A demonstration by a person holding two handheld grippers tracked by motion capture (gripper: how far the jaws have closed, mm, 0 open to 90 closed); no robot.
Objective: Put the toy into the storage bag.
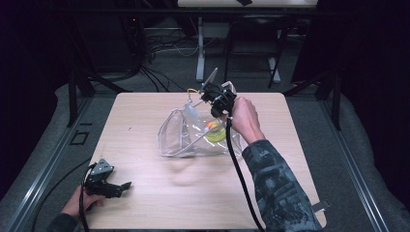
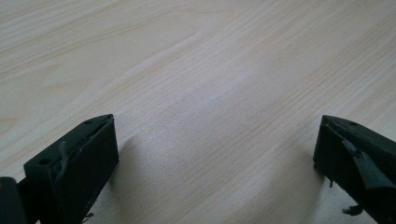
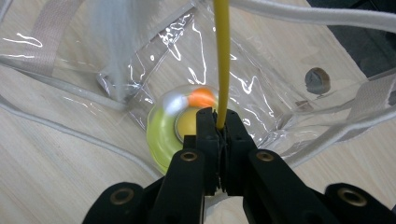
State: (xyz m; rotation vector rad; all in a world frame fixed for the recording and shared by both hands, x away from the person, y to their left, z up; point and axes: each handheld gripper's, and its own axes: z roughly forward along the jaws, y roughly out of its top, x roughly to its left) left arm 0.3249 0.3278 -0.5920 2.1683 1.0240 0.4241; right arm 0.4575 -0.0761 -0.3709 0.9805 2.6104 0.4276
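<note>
A clear plastic bag [image 1: 193,135] with white trim lies in the middle of the wooden table [image 1: 159,198]. Inside it is a yellow-green round toy [image 3: 161,135] with an orange part [image 3: 201,97]; the toy [image 1: 215,133] also shows from above. My right gripper [image 1: 207,98] hangs over the bag's far edge, held by a hand. Its jaws [image 3: 220,123] are shut on a thin yellow cord [image 3: 221,60] that runs up taut from the bag. My left gripper [image 1: 124,187] rests at the table's near left corner, open, with bare wood between its fingers [image 2: 74,168].
The right gripper's black cable [image 1: 239,169] trails across the table towards the near edge, beside a camouflage sleeve [image 1: 280,188]. A beige strap [image 3: 46,37] and white trim [image 3: 327,16] of the bag lie around the toy. Beyond the table stand metal legs [image 1: 199,48] and floor cables.
</note>
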